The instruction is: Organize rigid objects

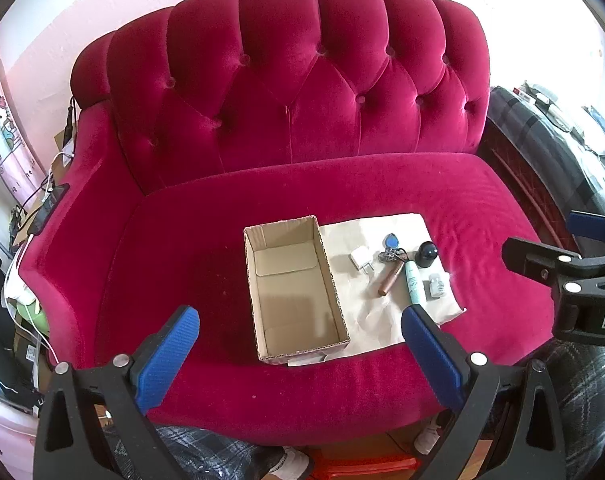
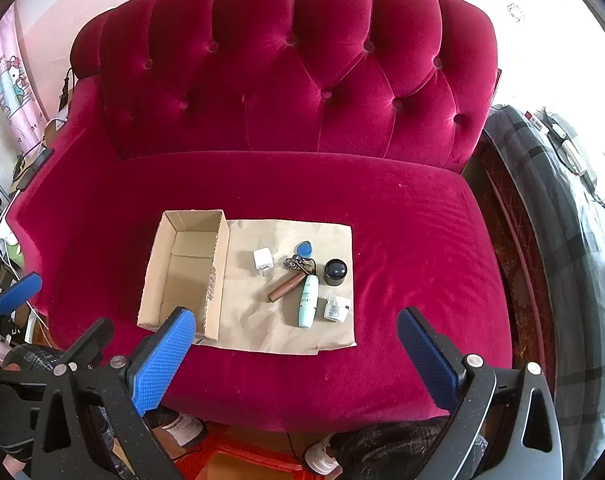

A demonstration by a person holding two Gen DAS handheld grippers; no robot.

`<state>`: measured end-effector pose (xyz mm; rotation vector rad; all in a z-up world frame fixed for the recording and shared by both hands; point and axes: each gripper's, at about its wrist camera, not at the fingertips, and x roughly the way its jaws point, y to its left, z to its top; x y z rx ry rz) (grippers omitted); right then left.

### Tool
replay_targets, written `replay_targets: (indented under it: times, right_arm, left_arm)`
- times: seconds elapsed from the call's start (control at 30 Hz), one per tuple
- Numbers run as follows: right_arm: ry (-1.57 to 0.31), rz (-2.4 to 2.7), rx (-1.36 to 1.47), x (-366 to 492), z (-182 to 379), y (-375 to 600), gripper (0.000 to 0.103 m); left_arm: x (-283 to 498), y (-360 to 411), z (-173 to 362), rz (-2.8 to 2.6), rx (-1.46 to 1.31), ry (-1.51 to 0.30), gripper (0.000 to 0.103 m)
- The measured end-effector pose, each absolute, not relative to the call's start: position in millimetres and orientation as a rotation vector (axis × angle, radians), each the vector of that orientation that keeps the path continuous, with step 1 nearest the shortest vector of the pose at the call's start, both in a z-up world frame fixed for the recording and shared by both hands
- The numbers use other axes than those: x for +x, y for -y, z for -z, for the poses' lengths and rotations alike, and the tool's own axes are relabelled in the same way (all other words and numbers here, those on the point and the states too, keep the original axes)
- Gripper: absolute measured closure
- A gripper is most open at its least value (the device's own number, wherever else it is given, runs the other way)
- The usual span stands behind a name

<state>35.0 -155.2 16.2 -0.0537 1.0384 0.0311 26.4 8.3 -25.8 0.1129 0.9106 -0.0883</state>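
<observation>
Cardboard box (image 2: 184, 276) lies lengthwise front-to-back on the sofa (image 2: 402, 240), open side up.

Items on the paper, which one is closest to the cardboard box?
The white charger. It lies nearest the box, left of the keys, brown tube and the rest.

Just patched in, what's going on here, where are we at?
Nothing has been picked up yet. The left gripper and the right gripper both hover open over the front of the red sofa, holding nothing. The cardboard box is empty. Beside it, on brown paper, lie a white charger, a key bunch, a brown tube, a pale green tube, a dark round jar and a small white jar, all waiting to be sorted.
</observation>
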Motion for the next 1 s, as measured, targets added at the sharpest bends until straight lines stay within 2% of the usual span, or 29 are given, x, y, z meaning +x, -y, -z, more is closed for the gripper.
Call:
replay_targets:
  times: [0.53, 1.0]
  right_arm:
    - [-1.096, -0.007, -0.060, 69, 16, 167, 0.000]
    - [-1.153, 0.012, -0.046, 109, 74, 183, 0.000]
  left_arm:
    - [61, -26, 56, 0.065, 0.077, -0.955, 0.000]
    - [102, -47, 117, 0.051, 0.074, -1.022, 0.000]
